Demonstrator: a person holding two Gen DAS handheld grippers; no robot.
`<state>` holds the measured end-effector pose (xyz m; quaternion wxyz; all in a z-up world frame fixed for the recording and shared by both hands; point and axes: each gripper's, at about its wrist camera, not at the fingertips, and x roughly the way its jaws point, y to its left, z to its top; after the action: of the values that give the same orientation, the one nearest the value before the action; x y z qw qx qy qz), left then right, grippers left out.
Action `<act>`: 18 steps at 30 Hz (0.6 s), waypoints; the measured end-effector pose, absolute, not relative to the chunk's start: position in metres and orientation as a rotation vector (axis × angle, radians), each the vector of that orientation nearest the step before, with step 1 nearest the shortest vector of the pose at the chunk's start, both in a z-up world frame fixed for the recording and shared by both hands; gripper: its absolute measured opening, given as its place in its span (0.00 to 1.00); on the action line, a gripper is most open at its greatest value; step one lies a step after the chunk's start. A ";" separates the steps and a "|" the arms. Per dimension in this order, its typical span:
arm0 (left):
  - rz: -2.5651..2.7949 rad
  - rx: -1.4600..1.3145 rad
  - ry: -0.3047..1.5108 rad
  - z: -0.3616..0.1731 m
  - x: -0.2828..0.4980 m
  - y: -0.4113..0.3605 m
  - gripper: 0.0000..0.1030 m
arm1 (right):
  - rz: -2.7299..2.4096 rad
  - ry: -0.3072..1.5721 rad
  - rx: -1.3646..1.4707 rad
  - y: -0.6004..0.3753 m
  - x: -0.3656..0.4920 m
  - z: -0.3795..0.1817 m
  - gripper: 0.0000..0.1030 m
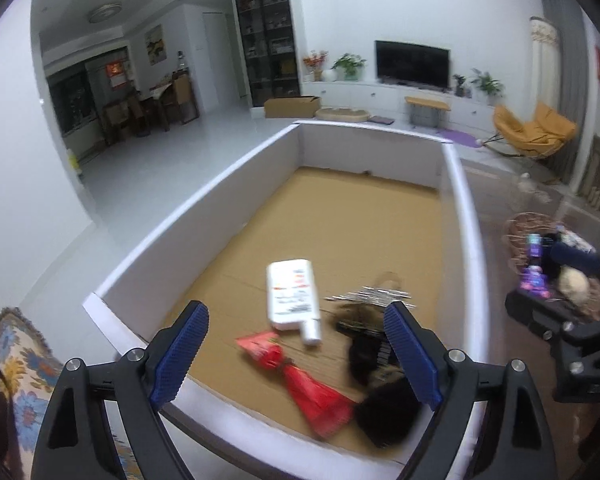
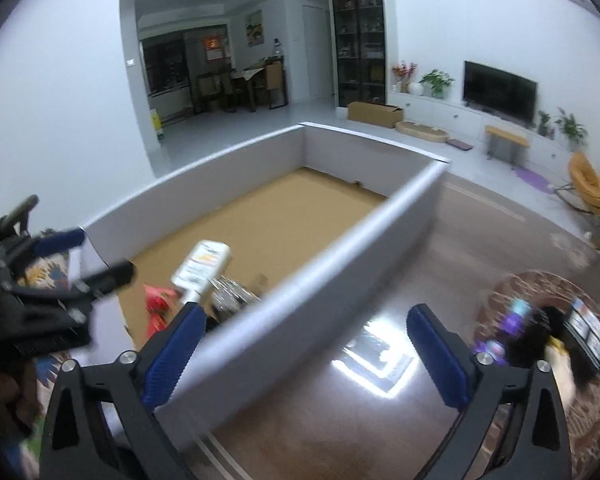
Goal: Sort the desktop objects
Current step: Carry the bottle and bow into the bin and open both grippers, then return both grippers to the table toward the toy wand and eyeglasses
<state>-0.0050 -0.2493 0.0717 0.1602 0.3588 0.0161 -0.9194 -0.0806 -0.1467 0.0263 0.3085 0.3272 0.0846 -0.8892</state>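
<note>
A big white-walled box (image 1: 204, 200) with a cardboard floor holds a white tube (image 1: 293, 296), a red packet (image 1: 300, 376), a silvery item (image 1: 376, 296) and dark fuzzy things (image 1: 384, 404). My left gripper (image 1: 296, 352) is open and empty, hovering above the box's near end over these items. My right gripper (image 2: 308, 356) is open and empty above the box's right wall (image 2: 300, 292) and the dark glossy table (image 2: 380, 400). A round woven basket (image 2: 540, 320) at the right holds several small objects, blurred.
The basket also shows in the left wrist view (image 1: 540, 256), behind the right gripper's body (image 1: 580, 336). A floral cloth (image 1: 16, 360) lies left of the box. The left gripper shows at the left of the right wrist view (image 2: 80, 256).
</note>
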 end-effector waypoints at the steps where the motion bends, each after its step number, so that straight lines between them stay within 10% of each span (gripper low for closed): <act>1: -2.661 1.024 0.056 0.075 0.001 -0.241 0.87 | -2.374 0.237 0.868 -0.130 -0.075 0.021 0.99; 18: -2.914 1.492 -0.064 -0.011 -0.014 -0.031 0.99 | -2.638 0.092 1.340 0.146 -0.061 -0.074 0.99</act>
<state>-0.0140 -0.0311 -0.0114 -0.0663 0.4546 -0.0194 -0.8880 -0.0612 0.1461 -0.0741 0.0904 0.4508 0.0309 -0.8875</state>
